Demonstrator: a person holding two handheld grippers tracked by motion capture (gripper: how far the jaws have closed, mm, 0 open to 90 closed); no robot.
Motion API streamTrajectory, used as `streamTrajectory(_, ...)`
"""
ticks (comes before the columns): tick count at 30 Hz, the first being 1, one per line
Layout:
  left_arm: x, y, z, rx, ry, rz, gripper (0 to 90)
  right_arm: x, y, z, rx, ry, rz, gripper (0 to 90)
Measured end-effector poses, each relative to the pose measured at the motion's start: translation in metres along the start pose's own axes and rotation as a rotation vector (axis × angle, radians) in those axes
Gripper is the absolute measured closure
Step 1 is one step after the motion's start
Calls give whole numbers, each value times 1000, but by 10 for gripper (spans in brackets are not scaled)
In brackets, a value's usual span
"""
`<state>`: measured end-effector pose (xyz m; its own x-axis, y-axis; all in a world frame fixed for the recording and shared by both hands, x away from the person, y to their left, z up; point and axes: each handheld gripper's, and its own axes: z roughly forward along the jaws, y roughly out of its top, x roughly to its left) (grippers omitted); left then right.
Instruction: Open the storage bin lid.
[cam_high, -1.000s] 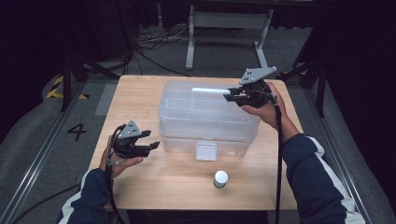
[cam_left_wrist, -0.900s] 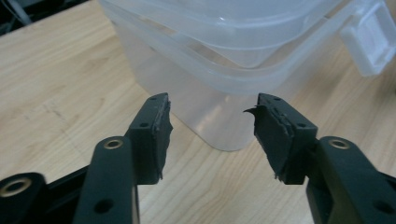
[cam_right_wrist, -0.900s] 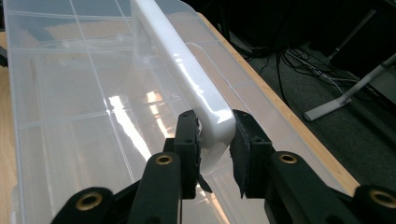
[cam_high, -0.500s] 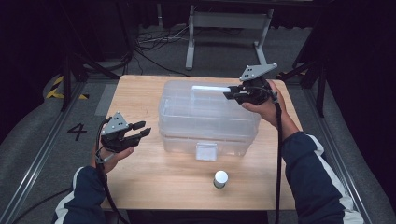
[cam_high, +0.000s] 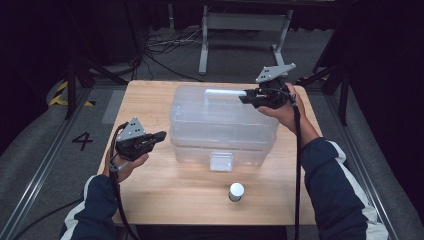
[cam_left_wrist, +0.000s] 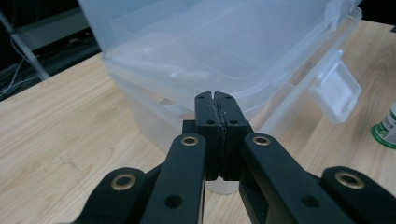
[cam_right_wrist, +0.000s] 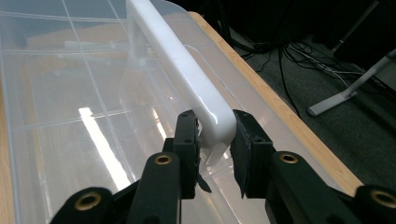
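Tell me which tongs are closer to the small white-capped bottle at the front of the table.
Left. The left tongs sit beside the clear box's left end, up and left of the bottle. The right tongs clamp the white handle at the box's far edge, farther off.

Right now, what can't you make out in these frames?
- Box contents: the frosted walls blur them in the high and left gripper views.
- Bottle label: too small in the high view, cut by the right edge in the left gripper view.
- Handle grip: in the right gripper view the right gripper straddles its end; contact unclear.
- Latch: shut or loose, unclear.
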<state>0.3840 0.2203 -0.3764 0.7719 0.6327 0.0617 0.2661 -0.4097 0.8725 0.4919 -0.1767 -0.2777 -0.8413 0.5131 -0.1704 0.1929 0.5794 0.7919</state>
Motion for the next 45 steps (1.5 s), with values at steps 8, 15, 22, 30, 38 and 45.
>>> streamTrajectory(8, -1, 2, 5, -2, -15, 6, 898, -3, 3, 0, 9, -7, 15, 731)
streamTrajectory(15, -2, 4, 4, -10, -25, 2, 898, -6, 7, 1, 25, -4, 34, 729)
streamTrajectory(22, -3, 3, 7, -4, -25, 3, 897, -9, 9, 1, 30, -4, 52, 729)
streamTrajectory(30, -4, 2, 12, -24, -49, -10, 896, -11, 9, 2, 36, -15, 62, 730)
streamTrajectory(38, -6, -3, 23, 28, -38, -1, 895, -13, 10, 2, 37, -12, 81, 730)
streamTrajectory(45, -2, -4, 32, 39, -13, -6, 896, -13, 10, 2, 42, -10, 76, 730)
